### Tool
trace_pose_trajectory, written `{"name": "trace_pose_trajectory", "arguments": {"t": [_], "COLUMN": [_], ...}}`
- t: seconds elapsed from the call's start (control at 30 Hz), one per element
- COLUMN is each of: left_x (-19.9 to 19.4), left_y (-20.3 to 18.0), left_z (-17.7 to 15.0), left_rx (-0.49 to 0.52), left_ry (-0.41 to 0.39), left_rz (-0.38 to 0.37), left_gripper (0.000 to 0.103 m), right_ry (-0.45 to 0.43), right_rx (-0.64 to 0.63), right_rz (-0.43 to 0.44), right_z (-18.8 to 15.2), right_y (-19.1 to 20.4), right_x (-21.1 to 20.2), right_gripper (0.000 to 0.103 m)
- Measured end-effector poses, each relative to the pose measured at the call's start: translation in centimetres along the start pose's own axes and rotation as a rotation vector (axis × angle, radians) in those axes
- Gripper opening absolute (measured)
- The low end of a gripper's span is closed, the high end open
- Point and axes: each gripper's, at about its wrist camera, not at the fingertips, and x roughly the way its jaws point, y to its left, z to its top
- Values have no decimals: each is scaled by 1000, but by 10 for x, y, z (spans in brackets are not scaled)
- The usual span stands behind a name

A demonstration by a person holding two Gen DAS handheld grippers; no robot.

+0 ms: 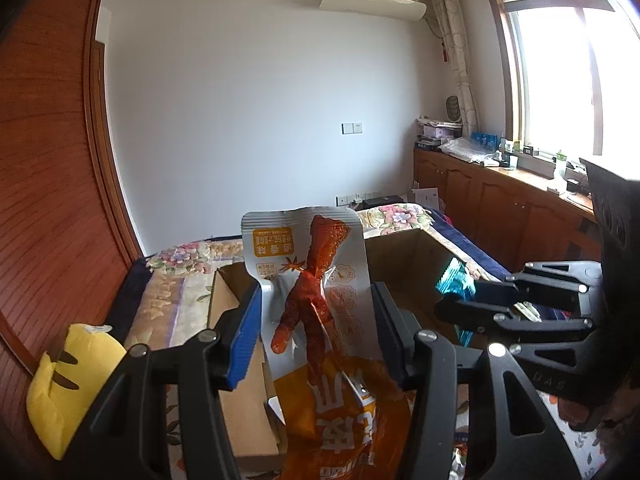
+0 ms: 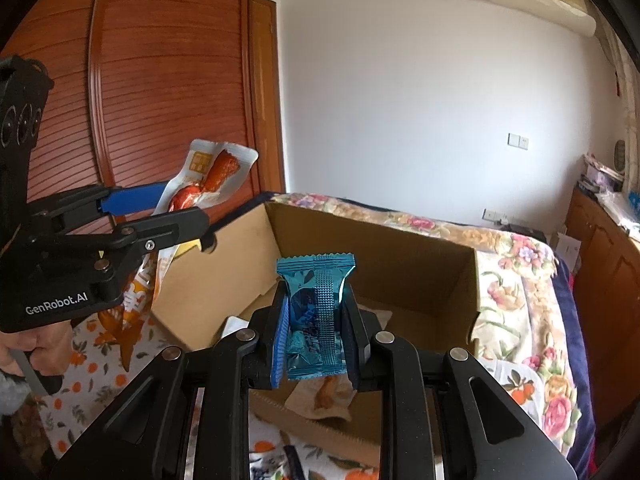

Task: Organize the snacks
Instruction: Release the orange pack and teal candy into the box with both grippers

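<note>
My left gripper [image 1: 316, 320] is shut on an orange and silver chicken-foot snack packet [image 1: 316, 300], held upright above the near left side of an open cardboard box [image 1: 404, 256]. My right gripper [image 2: 316, 316] is shut on a small blue foil candy packet [image 2: 316, 308], held over the box's inside [image 2: 380, 248]. In the left wrist view the right gripper [image 1: 460, 300] shows at the right with the blue packet [image 1: 454, 280]. In the right wrist view the left gripper [image 2: 160, 212] shows at the left with the orange packet [image 2: 208, 176]. A wrapped snack [image 2: 328, 392] lies on the box floor.
The box stands on a bed with a floral cover [image 2: 516, 280]. A yellow plush toy [image 1: 68, 384] lies at the bed's left edge beside a wooden wardrobe [image 1: 44, 160]. Wooden cabinets [image 1: 500, 208] line the wall under the window at the right.
</note>
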Motion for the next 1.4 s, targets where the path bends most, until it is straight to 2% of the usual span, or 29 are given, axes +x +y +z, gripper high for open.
{"name": "trace_pose_trajectory", "arguments": {"t": [0.37, 0.8, 1.03, 1.13, 1.4], "left_x": [42, 61, 60, 60, 55], "left_y": [13, 9, 7, 5, 10], "left_z": [-13, -22, -19, -14, -11], "left_rx": [-56, -63, -31, -19, -28], "left_ry": [74, 119, 153, 162, 146], "left_rz": [-10, -25, -32, -39, -25], "left_gripper": [53, 57, 58, 60, 61], "right_ry": [53, 83, 80, 85, 85], "right_rx": [23, 48, 50, 52, 37], "right_rz": [-13, -2, 0, -9, -17], "right_z": [-16, -31, -31, -31, -30], "right_y": [-6, -16, -17, -17, -13], "right_x": [31, 42, 43, 45, 43], "right_gripper": [22, 22, 24, 32, 38]}}
